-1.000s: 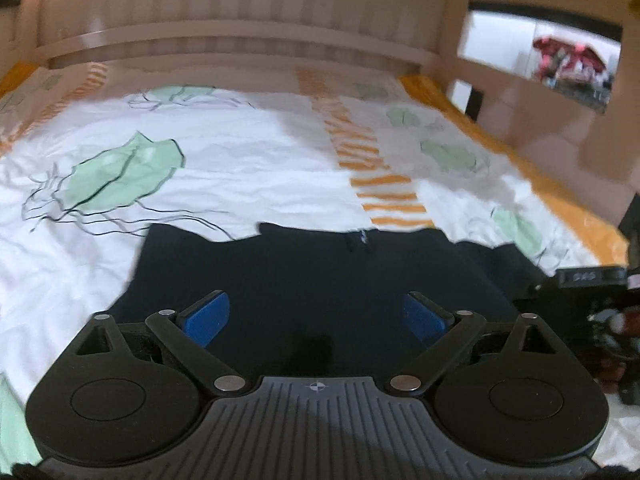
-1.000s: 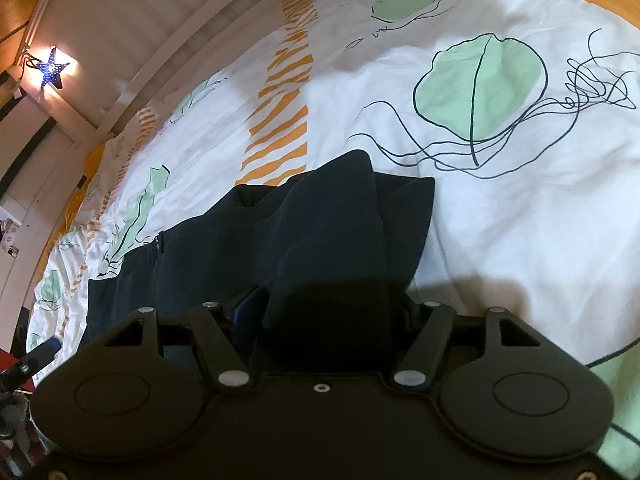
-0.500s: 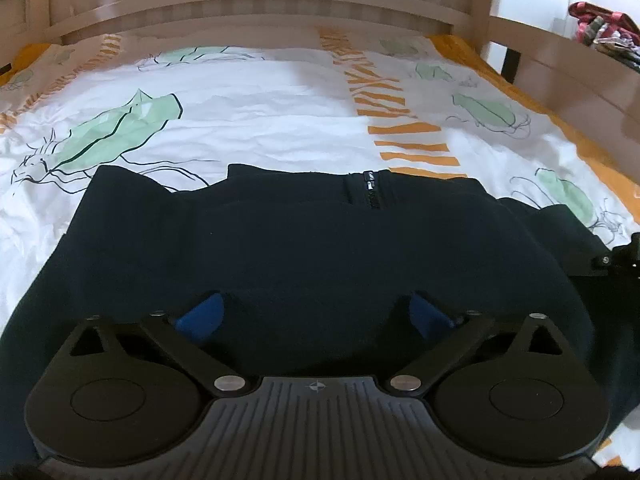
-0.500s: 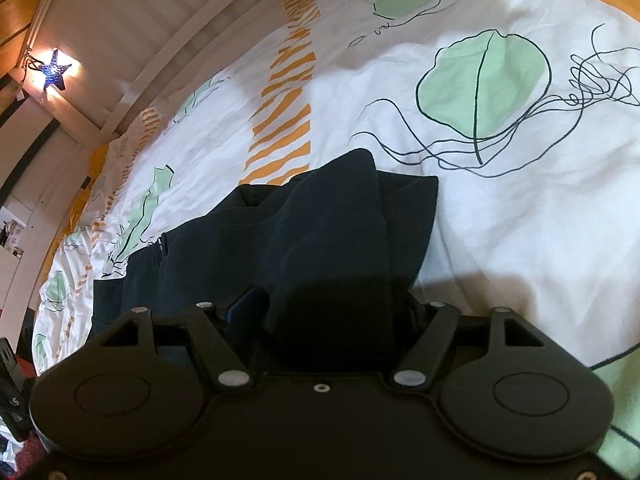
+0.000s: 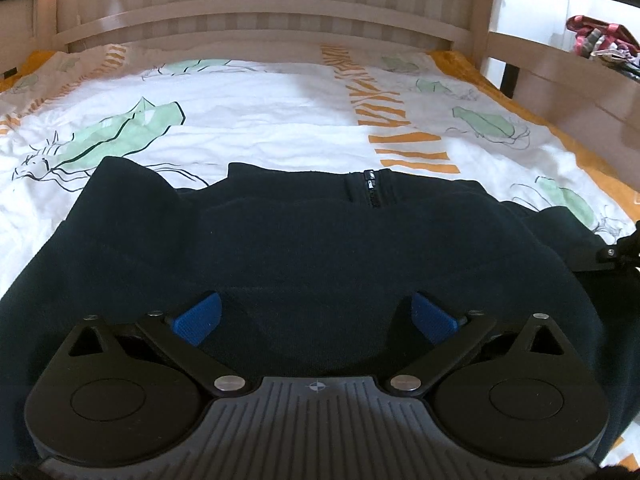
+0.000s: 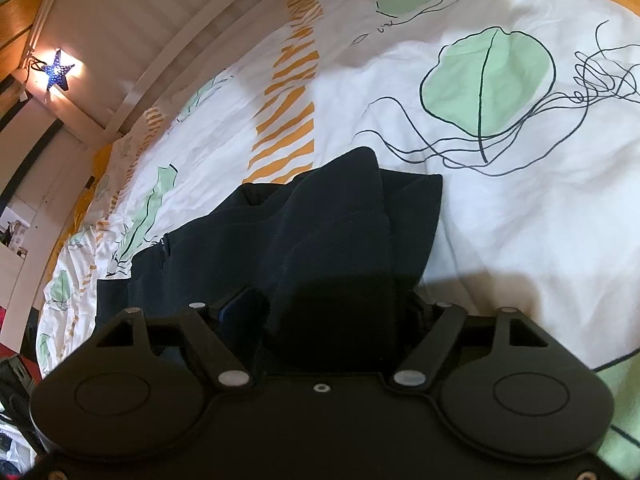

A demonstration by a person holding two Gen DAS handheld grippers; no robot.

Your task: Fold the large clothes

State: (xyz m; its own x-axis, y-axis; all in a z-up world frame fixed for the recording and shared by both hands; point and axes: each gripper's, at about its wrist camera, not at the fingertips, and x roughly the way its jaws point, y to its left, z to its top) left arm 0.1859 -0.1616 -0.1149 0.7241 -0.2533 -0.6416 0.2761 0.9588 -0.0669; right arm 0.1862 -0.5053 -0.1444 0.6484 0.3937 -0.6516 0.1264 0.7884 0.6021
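From the left wrist, our left tongs (image 5: 314, 316) stand fully apart, holding nothing, low over the navy zip-neck sweater (image 5: 320, 248) spread on the bed's printed duvet (image 5: 260, 128); its zipper (image 5: 370, 190) lies beyond them. We should set down squarely on the near hem before closing. From the right wrist, our right tongs (image 6: 332, 308) have just been opening around a bunched fold of the sweater (image 6: 332, 240); whether their pads grip it we cannot tell.
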